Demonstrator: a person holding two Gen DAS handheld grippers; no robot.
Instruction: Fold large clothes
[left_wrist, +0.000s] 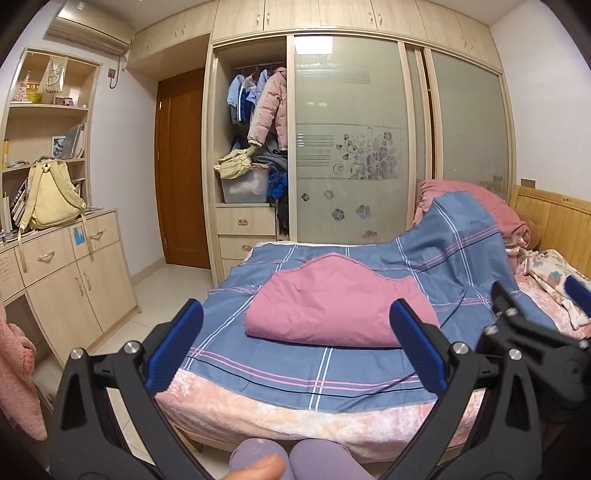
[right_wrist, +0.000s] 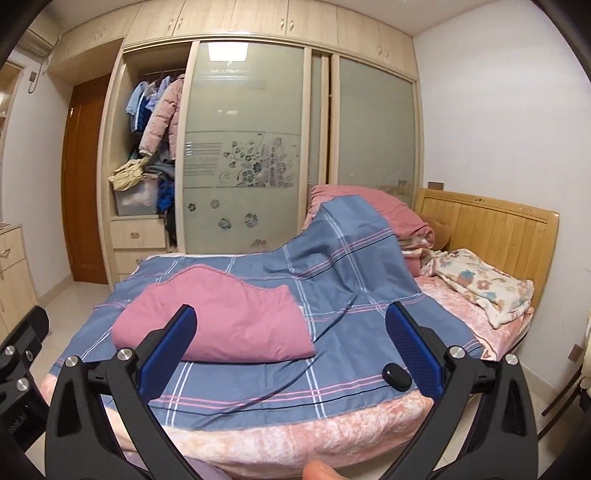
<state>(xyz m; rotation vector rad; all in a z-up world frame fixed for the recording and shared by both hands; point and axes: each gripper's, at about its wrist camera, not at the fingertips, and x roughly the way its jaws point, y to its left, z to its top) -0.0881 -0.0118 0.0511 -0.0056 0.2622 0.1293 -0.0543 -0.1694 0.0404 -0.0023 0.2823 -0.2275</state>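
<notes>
A pink garment lies folded into a thick bundle on a blue plaid sheet on the bed; it also shows in the right wrist view. My left gripper is open and empty, held above the bed's near edge in front of the bundle. My right gripper is open and empty, just right of the bundle's near edge. The right gripper also shows at the right of the left wrist view.
The plaid sheet rises over a pink quilt pile by the wooden headboard. A floral blanket lies at the right. A cabinet with a yellow backpack stands left. An open wardrobe stands behind the bed.
</notes>
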